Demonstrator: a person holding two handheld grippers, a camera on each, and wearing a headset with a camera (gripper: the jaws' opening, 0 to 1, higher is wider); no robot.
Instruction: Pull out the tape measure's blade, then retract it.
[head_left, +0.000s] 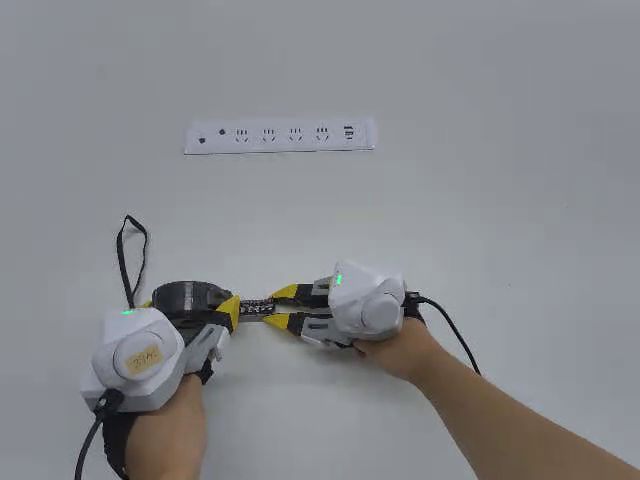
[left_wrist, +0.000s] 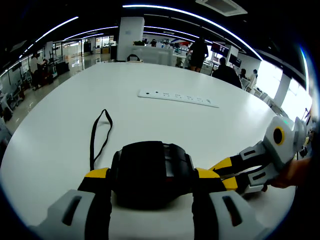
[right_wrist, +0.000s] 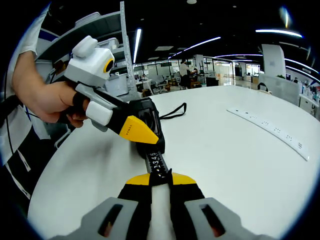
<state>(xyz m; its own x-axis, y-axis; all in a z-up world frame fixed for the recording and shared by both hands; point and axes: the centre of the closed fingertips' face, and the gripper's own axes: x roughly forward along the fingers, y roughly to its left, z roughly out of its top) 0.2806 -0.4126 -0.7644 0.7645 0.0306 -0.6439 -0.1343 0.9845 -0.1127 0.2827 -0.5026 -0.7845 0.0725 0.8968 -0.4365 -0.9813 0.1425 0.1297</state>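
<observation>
The left gripper (head_left: 192, 308) is clamped across the tape measure (left_wrist: 150, 167), its hand resting low on the worktop (head_left: 480, 200). Facing it, the right gripper (head_left: 281, 307) is closed on the blade (right_wrist: 156, 162), with a short length exposed between them and the wrist level.

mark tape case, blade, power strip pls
tape case (left_wrist: 150, 172): left gripper view, black top face.
blade (right_wrist: 156, 161): right gripper view, numbered stretch ahead of the jaws.
power strip (head_left: 280, 135): head view, middle of its white body.
</observation>
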